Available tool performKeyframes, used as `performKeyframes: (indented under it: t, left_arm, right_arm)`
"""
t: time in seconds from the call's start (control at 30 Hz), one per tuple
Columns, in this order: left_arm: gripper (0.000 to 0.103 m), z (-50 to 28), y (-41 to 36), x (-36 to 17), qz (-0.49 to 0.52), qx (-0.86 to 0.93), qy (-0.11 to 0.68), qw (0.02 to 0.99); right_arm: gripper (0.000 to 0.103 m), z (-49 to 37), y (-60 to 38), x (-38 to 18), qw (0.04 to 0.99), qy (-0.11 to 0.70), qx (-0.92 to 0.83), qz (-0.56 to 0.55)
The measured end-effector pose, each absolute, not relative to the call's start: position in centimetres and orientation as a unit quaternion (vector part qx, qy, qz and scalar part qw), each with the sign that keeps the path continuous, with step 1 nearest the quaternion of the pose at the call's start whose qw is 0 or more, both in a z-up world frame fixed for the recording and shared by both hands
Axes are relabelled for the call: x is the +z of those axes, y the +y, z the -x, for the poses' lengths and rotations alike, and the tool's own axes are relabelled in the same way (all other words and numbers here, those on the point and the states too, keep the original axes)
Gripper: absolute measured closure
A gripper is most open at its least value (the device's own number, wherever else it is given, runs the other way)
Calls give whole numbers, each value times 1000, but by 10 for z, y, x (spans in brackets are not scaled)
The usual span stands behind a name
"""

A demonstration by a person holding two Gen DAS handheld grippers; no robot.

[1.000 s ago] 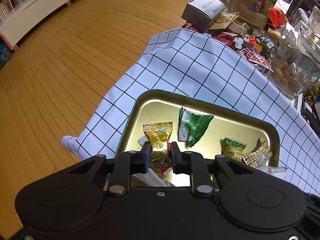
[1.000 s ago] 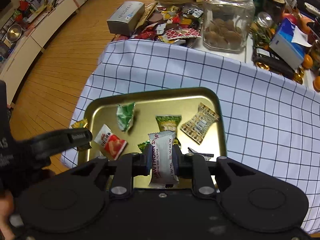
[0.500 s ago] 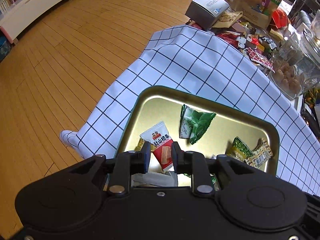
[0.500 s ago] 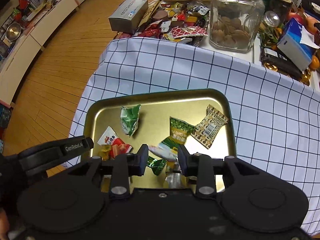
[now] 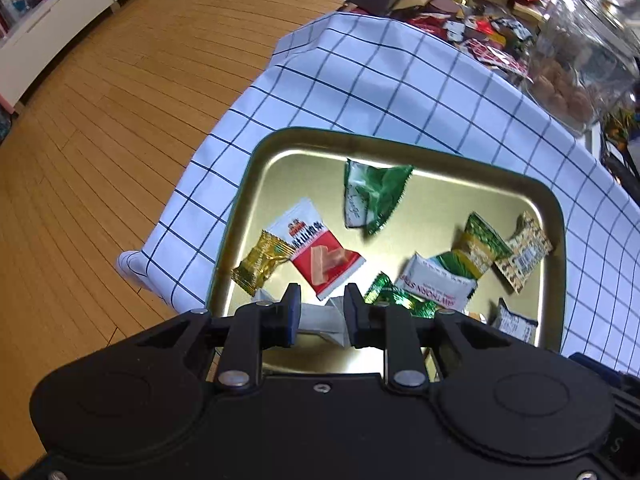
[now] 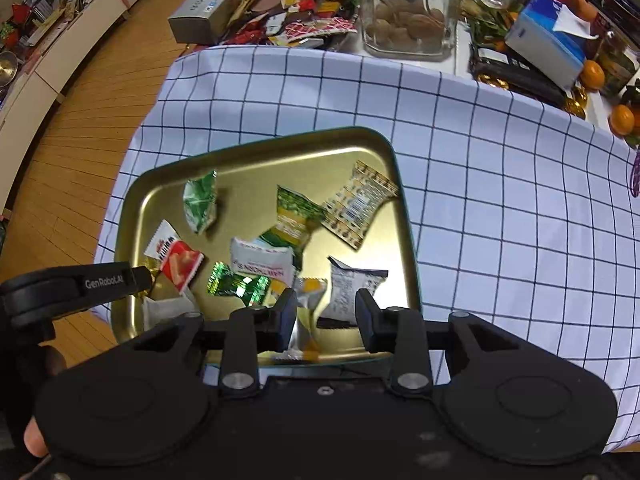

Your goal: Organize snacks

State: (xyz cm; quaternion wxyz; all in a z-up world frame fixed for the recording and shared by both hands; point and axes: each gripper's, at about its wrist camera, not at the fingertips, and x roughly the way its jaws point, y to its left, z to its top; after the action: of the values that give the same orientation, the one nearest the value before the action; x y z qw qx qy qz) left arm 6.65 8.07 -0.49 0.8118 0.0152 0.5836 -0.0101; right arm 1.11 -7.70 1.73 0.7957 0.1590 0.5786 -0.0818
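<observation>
A gold metal tray (image 5: 440,160) (image 6: 392,152) sits on the checked cloth and holds several wrapped snacks. Among them are a gold candy (image 5: 260,262), a red and white packet (image 5: 320,252) (image 6: 176,258), a green packet (image 5: 372,196) (image 6: 200,202) and a white hawthorn strip packet (image 5: 436,288) (image 6: 262,262). My left gripper (image 5: 319,312) is open and empty above the tray's near left edge; it also shows in the right wrist view (image 6: 136,280). My right gripper (image 6: 326,314) is open and empty above the tray's near right side.
A pile of loose snacks (image 6: 304,20), a grey box (image 6: 206,10) and a glass jar of nuts (image 6: 404,12) stand at the table's far end. A tissue box (image 6: 548,46) and oranges (image 6: 592,74) are far right. The wood floor (image 5: 100,120) lies left of the table.
My left gripper let go of the gold candy, which now lies in the tray. My right gripper let go of the hawthorn strip packet and opened. Both grippers drew back.
</observation>
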Motion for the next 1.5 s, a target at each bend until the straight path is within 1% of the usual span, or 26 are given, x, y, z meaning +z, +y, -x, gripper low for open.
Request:
performKeyframes:
  t: [0.33,0.73,0.97,1.2,1.5]
  left_arm:
    - [69,-39,65,1,-47,-28,567,822]
    - [69,-38,59,-14,-52,-7,600,798]
    - [69,-43,52,-11,-29,-19,609,792]
    - [69,-44,49,-8,-20,-15,603,797]
    - [69,-43,49,-8,-27,-19,606,795]
  right_arm:
    - [68,11,-88,10,803,571,-71,-156]
    - [68,17,-105,-8,787,595,-59,-151]
    - [68,12,-115,-22,763,616,-65,-185]
    - [68,10,-119,-19,763,610,-63,-201]
    - [68,11,-116,-12,775,599,-61,-193]
